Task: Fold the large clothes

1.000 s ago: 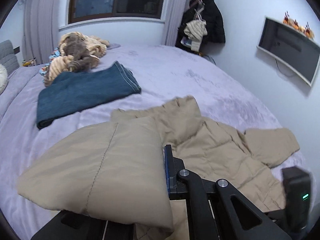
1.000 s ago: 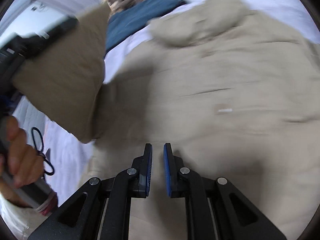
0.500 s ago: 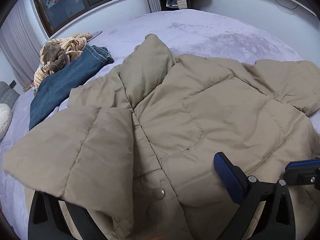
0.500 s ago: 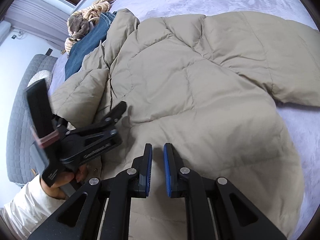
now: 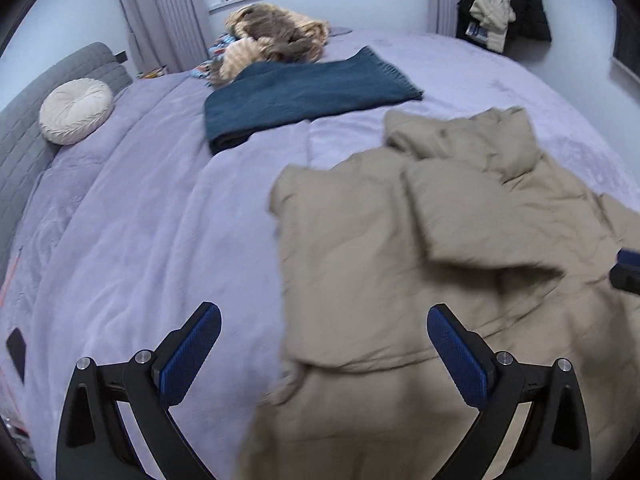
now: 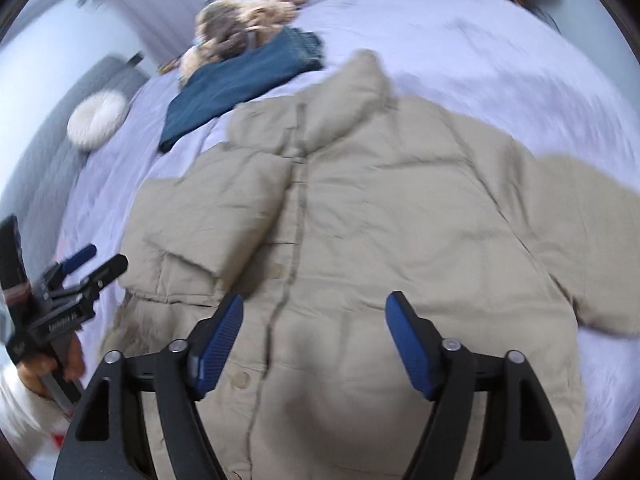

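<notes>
The left gripper (image 5: 324, 344) is held pointing steeply down, its blue-padded jaws spread wide with nothing clamped between them. The right gripper (image 6: 314, 330) is likewise pitched downward; its jaws are opening, and nothing is pinched by the pads. In the right wrist view, the left gripper's handle is gripped by a hand (image 6: 48, 368) in a white sleeve.
</notes>
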Motion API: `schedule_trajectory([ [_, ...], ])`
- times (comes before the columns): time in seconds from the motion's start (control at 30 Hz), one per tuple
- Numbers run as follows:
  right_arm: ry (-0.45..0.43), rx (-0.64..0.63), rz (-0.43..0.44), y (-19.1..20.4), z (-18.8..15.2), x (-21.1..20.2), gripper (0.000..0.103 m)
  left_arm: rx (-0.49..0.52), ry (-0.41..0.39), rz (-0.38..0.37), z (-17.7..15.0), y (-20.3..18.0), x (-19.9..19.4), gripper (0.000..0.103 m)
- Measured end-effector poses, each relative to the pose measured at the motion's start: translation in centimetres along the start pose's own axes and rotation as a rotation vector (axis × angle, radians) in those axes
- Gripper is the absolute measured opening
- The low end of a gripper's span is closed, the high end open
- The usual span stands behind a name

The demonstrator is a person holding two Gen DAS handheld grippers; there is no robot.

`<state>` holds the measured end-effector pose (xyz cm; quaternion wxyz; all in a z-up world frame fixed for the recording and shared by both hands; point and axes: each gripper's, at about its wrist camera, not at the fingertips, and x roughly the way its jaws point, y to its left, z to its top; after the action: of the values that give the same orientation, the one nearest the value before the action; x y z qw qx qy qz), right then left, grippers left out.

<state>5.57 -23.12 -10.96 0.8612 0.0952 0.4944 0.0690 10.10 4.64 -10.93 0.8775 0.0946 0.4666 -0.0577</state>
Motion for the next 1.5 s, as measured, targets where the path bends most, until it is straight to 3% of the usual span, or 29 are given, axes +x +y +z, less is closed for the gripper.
schedule_trajectory([
  [0.13, -0.001, -0.253, -0.174, 7.1, 0.6, 3.0, 0.08, 0.125, 0.111, 0.086, -2.9, 1.0, 3.2, 0.103],
  [0.2, 0.008, -0.337, -0.228, 9.3, 0.7, 5.0, 0.08, 0.125, 0.118, 0.124, -3.0, 0.9, 4.9, 0.103],
  [0.37, -0.025, -0.37, -0.322, 11.5, 3.4, 8.7, 0.08, -0.174, 0.068, 0.225, -0.7, 4.3, 7.3, 0.103],
  [0.43, -0.078, -0.277, -0.337, 10.2, 4.7, 8.6, 0.08, -0.285, 0.085, 0.183, -1.3, 6.3, 8.0, 0.103],
  [0.5, -0.128, -0.108, -0.344, 7.2, 5.3, 7.9, 0.08, -0.311, 0.082, 0.159, -2.0, 7.0, 8.4, 0.103],
  [0.57, -0.125, 0.112, -0.275, 2.8, 4.5, 7.5, 0.08, -0.275, 0.072, 0.16, -2.2, 6.6, 8.7, 0.103],
  [0.63, -0.08, 0.337, -0.143, -1.7, 2.7, 8.1, 0.08, -0.238, 0.089, 0.142, -2.2, 6.3, 8.9, 0.103],
  [0.73, -0.038, 0.554, -0.014, -5.8, 0.1, 9.0, 0.08, -0.2, 0.121, 0.008, -2.4, 6.7, 7.2, 0.103],
  [0.87, -0.055, 0.593, 0.067, -7.0, -0.5, 8.4, 0.079, -0.276, 0.101, -0.241, -1.5, 9.6, 4.3, 0.103],
  [0.93, -0.045, 0.583, 0.076, -7.1, -0.5, 8.6, 0.075, -0.358, 0.105, -0.338, 0.4, 11.2, 5.3, 0.103],
  [1.03, -0.033, 0.585, 0.08, -7.3, -0.7, 8.7, 0.062, -0.449, 0.138, -0.457, 3.8, 11.7, 9.7, 0.103],
  [1.07, -0.03, 0.588, 0.084, -7.4, -0.9, 8.7, 0.058, -0.463, 0.153, -0.481, 4.6, 11.5, 11.2, 0.101],
  [1.17, -0.022, 0.58, 0.081, -7.5, -1.1, 8.5, 0.051, -0.495, 0.24, -0.545, 6.3, 9.9, 15.6, 0.078],
  [1.23, -0.018, 0.582, 0.085, -7.8, -1.2, 8.6, 0.047, -0.489, 0.234, -0.56, 6.8, 8.8, 16.4, 0.043],
  [1.3, -0.013, 0.591, 0.088, -8.0, -1.3, 8.5, 0.038, -0.441, 0.163, -0.527, 7.3, 7.9, 15.0, 0.029],
  [1.33, -0.012, 0.595, 0.095, -8.1, -1.3, 8.5, 0.023, -0.397, 0.109, -0.503, 7.3, 7.6, 13.7, 0.028],
  [1.37, -0.015, 0.6, 0.106, -8.0, -1.3, 8.5, 0.016, -0.352, 0.067, -0.463, 7.3, 7.4, 12.7, 0.028],
  [1.43, -0.026, 0.587, 0.109, -7.4, -1.2, 8.3, 0.013, -0.293, 0.05, -0.388, 7.1, 7.2, 12.4, 0.027],
  [1.5, -0.019, 0.578, 0.099, -6.8, -1.5, 8.7, 0.012, -0.264, 0.085, -0.327, 6.7, 7.2, 13.8, 0.028],
])
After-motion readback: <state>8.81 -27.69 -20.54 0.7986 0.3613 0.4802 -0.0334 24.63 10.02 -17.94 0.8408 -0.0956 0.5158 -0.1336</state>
